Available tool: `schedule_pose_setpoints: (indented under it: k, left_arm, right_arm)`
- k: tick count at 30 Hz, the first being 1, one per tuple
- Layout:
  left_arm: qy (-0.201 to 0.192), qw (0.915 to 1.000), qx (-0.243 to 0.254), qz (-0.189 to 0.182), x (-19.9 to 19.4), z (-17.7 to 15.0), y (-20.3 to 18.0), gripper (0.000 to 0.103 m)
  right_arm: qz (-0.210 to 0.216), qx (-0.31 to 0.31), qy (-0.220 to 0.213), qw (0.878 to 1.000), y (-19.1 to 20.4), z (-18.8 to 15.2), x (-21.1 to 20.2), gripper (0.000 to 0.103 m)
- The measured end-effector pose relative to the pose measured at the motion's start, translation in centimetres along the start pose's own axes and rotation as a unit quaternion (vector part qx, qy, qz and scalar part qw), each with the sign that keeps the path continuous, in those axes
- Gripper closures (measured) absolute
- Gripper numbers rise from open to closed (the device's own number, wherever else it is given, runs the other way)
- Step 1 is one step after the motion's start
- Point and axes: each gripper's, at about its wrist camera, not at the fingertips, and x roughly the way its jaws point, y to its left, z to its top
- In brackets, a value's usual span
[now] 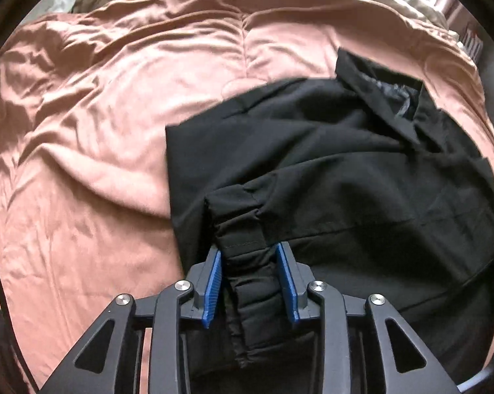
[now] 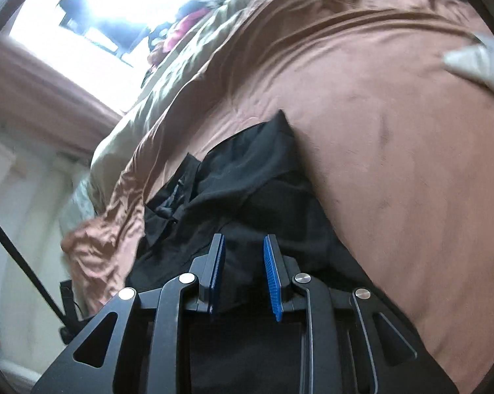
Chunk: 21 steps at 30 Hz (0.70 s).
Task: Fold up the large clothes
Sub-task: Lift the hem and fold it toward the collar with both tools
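A black jacket (image 1: 345, 164) lies spread on a pink-brown bedcover (image 1: 99, 131), its collar (image 1: 388, 98) toward the far right. My left gripper (image 1: 249, 249) has the gathered elastic cuff of a sleeve (image 1: 243, 229) between its blue pads (image 1: 214, 279), with the pads pressed against the cuff's sides. In the right wrist view the same jacket (image 2: 247, 180) lies on the bedcover (image 2: 394, 164). My right gripper (image 2: 243, 243) hovers low over the jacket's dark fabric with its jaws apart and nothing clamped between them.
A beige quilt (image 2: 181, 65) lies crumpled at the bed's far side. A bright window (image 2: 82, 16) and pink curtain (image 2: 33, 92) stand beyond. A white cloth (image 2: 476, 62) lies at the right. The bed edge drops to a pale floor (image 2: 27, 229) on the left.
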Motion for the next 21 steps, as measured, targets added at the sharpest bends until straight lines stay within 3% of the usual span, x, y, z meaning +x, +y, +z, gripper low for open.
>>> schedule_pose_setpoints:
  k: [3,5,10,14,18,21]
  left_arm:
    - [-0.027,0.9993,0.005,0.026,-1.7,0.0,-0.1,0.047]
    - [-0.051,0.9969,0.016,0.058,-3.4,0.1,-0.5,0.046]
    - [-0.065,0.9973,0.031,0.012,-4.9,0.8,-2.9,0.045]
    - [-0.042,0.9971,0.047,-0.042,-2.7,0.5,-6.6,0.044]
    - [-0.026,0.9963,0.075,-0.032,0.1,0.0,-10.0,0.044]
    - [-0.021,0.9962,0.084,0.006,1.6,-0.1,-10.0,0.044]
  right_arm:
    - [-0.019,-0.057,0.029,0.998,1.5,0.8,2.3,0.081]
    - [-0.014,-0.091,0.032,0.995,2.9,1.0,3.0,0.081]
    - [-0.042,-0.133,0.062,0.988,4.0,0.5,5.5,0.082]
    - [-0.052,-0.111,0.069,0.99,3.1,0.8,6.7,0.084]
    - [-0.082,-0.107,0.05,0.99,2.7,0.9,6.2,0.084]
    - [-0.097,-0.119,0.046,0.987,2.9,0.5,6.2,0.089]
